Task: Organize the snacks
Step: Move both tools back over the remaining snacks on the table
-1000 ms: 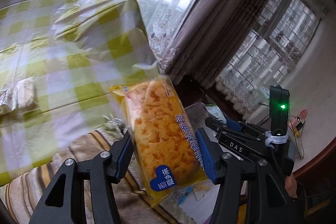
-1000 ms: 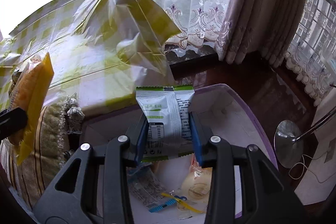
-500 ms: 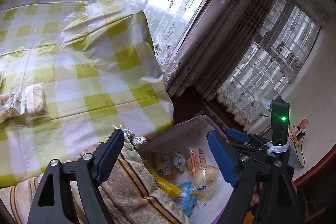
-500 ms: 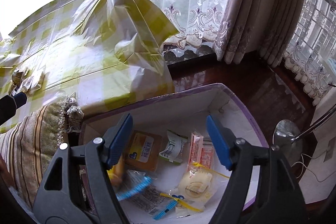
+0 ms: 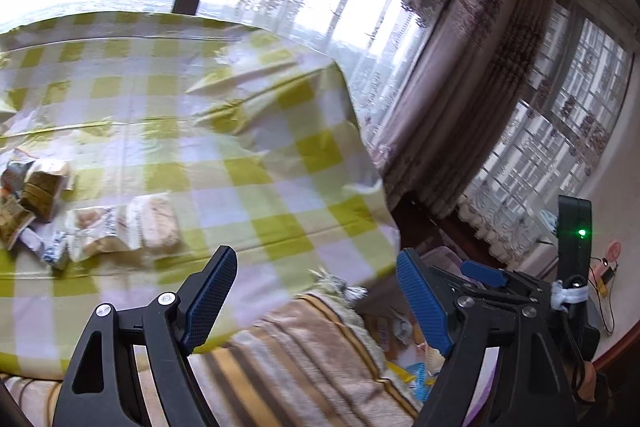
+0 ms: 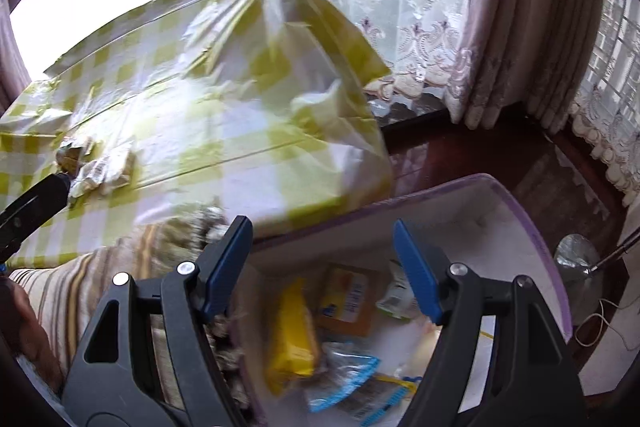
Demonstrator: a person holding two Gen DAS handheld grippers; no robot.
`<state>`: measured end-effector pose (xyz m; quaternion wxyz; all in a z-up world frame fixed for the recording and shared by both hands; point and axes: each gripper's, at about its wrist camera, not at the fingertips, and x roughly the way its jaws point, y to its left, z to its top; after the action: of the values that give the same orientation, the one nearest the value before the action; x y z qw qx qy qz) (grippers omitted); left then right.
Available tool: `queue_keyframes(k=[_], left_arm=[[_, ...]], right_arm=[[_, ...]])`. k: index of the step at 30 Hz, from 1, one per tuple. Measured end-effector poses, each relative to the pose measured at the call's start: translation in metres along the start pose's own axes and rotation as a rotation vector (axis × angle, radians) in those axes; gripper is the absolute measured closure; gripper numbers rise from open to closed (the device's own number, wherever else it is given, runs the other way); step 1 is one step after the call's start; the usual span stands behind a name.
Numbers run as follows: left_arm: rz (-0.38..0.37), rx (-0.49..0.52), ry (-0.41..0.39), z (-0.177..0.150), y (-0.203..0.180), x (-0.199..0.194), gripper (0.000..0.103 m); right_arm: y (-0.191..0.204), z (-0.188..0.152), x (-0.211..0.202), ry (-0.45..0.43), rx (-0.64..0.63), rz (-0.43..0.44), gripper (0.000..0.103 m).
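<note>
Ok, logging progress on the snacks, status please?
Left tool open, empty. Right tool open, empty, above bin. Packets in bin; more snacks on tablecloth. Nothing blocking.

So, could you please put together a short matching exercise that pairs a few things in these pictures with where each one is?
Things:
1. yellow snack packet
2. pale wrapped snacks
3. striped cloth
4. right gripper

Places:
A. on the checked tablecloth
B. inside the white bin
C. above the bin, jaws open and empty
D. beside the bin

Pairs: 1-B, 2-A, 3-D, 4-C
</note>
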<state>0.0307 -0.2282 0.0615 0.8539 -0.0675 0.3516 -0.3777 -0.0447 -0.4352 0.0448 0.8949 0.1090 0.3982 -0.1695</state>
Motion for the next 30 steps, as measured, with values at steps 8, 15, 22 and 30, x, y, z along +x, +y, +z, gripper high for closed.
queue_keyframes(k=[8,15,22,30], left_arm=[[0.127,-0.143,-0.082,0.007,0.071,-0.027,0.031],[0.226,-0.293,-0.091,0.004,0.140,-0.046,0.038],[0.306,-0.424,-0.054,-0.002,0.195,-0.046,0.044],[0.379,-0.491,-0.042,0.001,0.233,-0.046,0.044]], right_arm=[[0.079,0.007,0.020,0.022,-0.074,0.122,0.027],[0.142,0.008,0.040,0.048,-0.196,0.175,0.027],[0.170,0.019,0.067,0.083,-0.210,0.184,0.027],[0.187,0.038,0.100,0.123,-0.192,0.162,0.027]])
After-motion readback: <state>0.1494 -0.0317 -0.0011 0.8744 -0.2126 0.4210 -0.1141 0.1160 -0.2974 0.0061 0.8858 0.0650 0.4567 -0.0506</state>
